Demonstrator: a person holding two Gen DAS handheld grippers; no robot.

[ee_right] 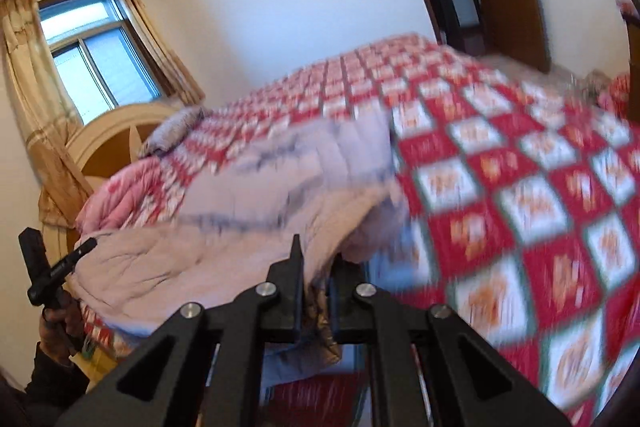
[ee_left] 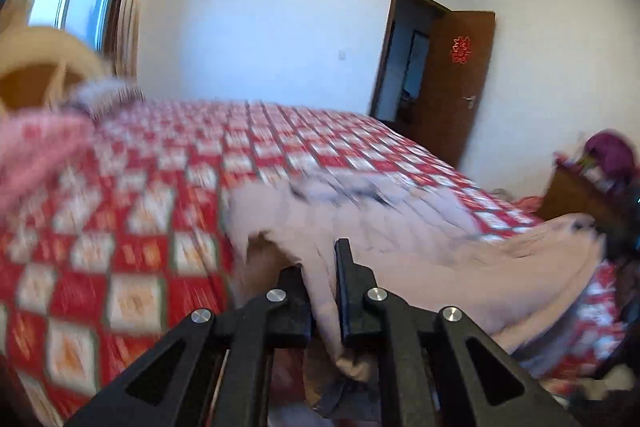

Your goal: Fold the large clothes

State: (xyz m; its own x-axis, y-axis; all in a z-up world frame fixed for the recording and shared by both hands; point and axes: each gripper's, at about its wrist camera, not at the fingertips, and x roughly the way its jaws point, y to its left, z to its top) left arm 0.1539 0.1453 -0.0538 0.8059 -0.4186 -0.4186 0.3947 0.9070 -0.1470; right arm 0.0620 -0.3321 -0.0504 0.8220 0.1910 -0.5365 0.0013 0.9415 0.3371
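Note:
A large pale lilac quilted garment (ee_left: 360,223) lies spread on the bed, blurred by motion. My left gripper (ee_left: 320,267) is shut on its near edge, the fabric pinched between the black fingers and hanging below them. In the right wrist view the same garment (ee_right: 248,195) stretches from the left to the middle. My right gripper (ee_right: 316,263) is shut on another part of its near edge, with a brownish lining showing between the fingers. The left gripper's body (ee_right: 52,271) shows at the far left of the right wrist view, held by a hand.
The bed has a red and white checked cover (ee_left: 120,227). A pink quilt (ee_left: 36,155) and a grey pillow (ee_right: 176,125) lie by the cream headboard (ee_right: 116,131). A window with curtains (ee_right: 92,63) is behind. A brown door (ee_left: 460,83) stands open. A wooden nightstand (ee_left: 576,195) is right.

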